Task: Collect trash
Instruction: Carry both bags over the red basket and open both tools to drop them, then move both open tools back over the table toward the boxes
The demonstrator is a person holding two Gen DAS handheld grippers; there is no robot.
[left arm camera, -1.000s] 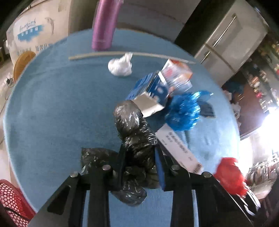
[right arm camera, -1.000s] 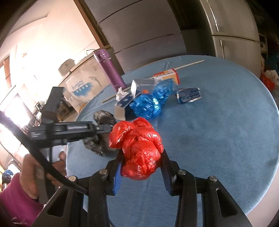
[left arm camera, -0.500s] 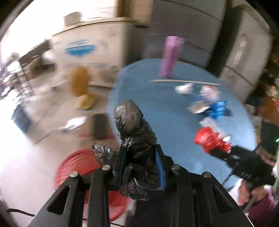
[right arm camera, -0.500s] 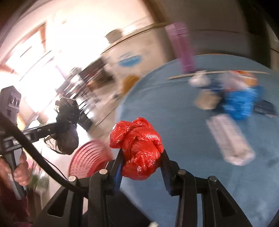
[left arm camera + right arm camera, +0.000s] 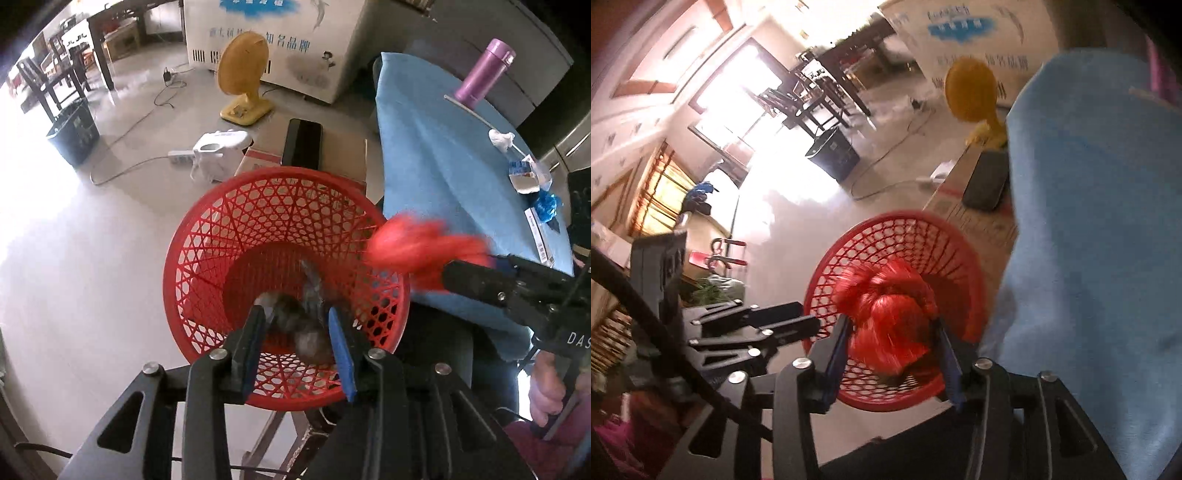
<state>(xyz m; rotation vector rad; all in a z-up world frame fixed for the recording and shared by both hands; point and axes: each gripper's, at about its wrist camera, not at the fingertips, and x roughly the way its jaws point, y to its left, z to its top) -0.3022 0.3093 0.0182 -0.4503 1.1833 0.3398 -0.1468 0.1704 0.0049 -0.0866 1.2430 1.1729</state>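
Observation:
A red mesh basket stands below the edge of the blue-clothed table. My left gripper points down into it with its jaws opening. A crumpled black bag, blurred, is dropping between the fingers toward the basket's bottom. My right gripper hovers over the basket's table-side rim, its jaws opening too. A red plastic bag is streaked with motion between its fingers and no longer looks pinched. Each gripper shows in the other's view, the right gripper and the left gripper.
On the table lie a purple bottle, a white tissue, a carton and a blue wrapper. On the floor are a yellow fan, a phone on a box, a white appliance with cables and a dark bin.
Both grippers swung off the table to above the red basket. Their jaws have parted, and the black bag and the red bag, gripped before, are now coming loose.

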